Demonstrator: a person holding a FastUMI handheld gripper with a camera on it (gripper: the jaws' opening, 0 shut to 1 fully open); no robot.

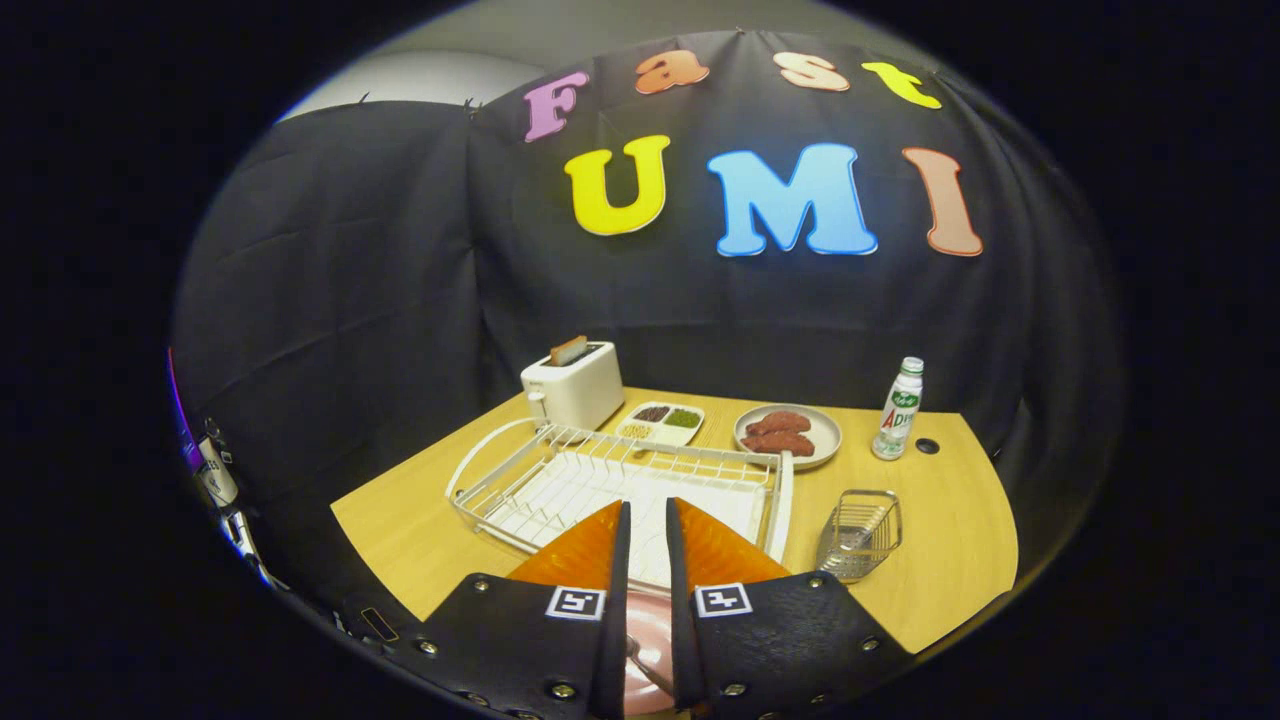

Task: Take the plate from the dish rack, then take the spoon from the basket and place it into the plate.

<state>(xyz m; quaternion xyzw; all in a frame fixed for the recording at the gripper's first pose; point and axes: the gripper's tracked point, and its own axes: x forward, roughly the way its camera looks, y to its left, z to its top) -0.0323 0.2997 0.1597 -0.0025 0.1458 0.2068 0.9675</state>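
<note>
My gripper (pixel 648 505) hangs above the near side of the white wire dish rack (pixel 520 470). Its two fingers stand close together, and a pink plate (pixel 648 640) sits edge-on in the narrow gap near their base, so they look shut on its rim. Most of the plate is hidden behind the fingers. To the right of the rack, a small metal mesh basket (pixel 858 535) stands on the wooden table (pixel 960 540). A spoon (pixel 872 522) leans inside the basket.
Beyond the rack stand a white toaster (pixel 573 385), a divided tray of small foods (pixel 662 422), a grey plate with sausages (pixel 788 436) and a small bottle (pixel 898 410). The table's right edge lies just past the basket.
</note>
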